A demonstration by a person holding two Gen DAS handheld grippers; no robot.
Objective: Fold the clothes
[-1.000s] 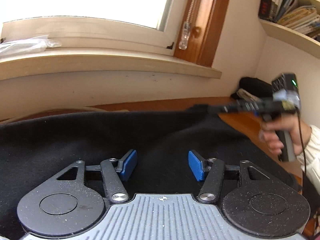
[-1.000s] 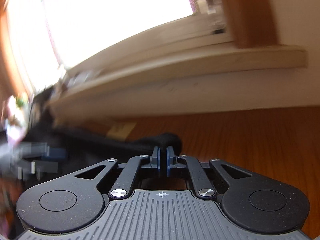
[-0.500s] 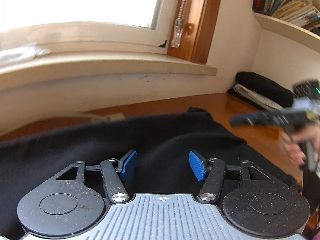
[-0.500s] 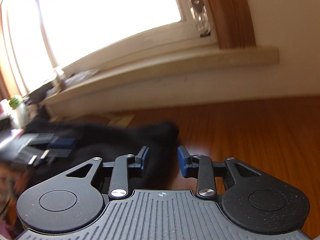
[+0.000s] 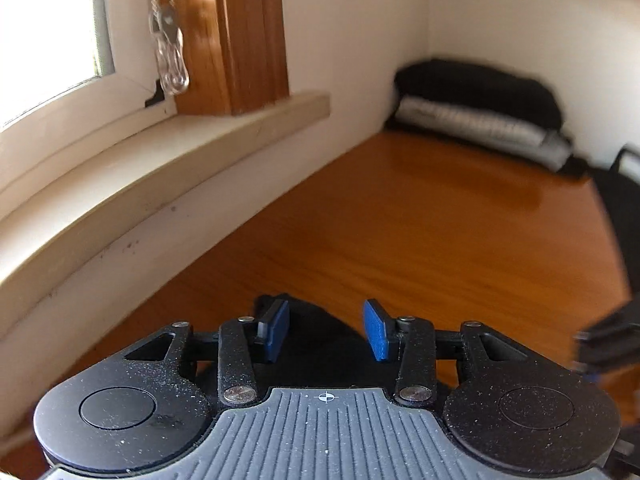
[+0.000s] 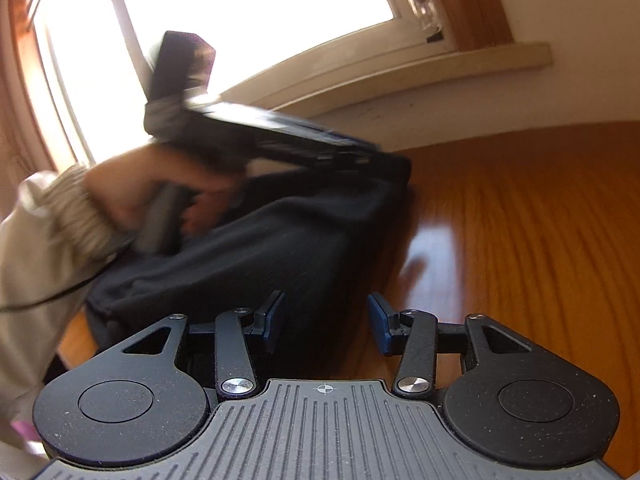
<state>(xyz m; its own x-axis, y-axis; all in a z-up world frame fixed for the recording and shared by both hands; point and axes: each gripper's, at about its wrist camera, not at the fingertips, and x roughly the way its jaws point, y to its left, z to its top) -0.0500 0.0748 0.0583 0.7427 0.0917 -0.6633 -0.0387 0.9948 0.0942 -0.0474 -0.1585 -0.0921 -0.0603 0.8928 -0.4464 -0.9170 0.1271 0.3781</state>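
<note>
Right wrist alone shows black garment (image 6: 248,248), blurred; both hand-held grippers agape, empty.

Left tool (image 5: 326,330) jaws just narrowing, right tool (image 6: 326,326) jaws just widening, both gaping

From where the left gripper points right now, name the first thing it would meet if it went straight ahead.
Most likely the corner of the black garment lying between the left gripper's open jaws. Past that comes the bare wooden table, then, far off, the stack of folded clothes. Depth is unclear.
</note>
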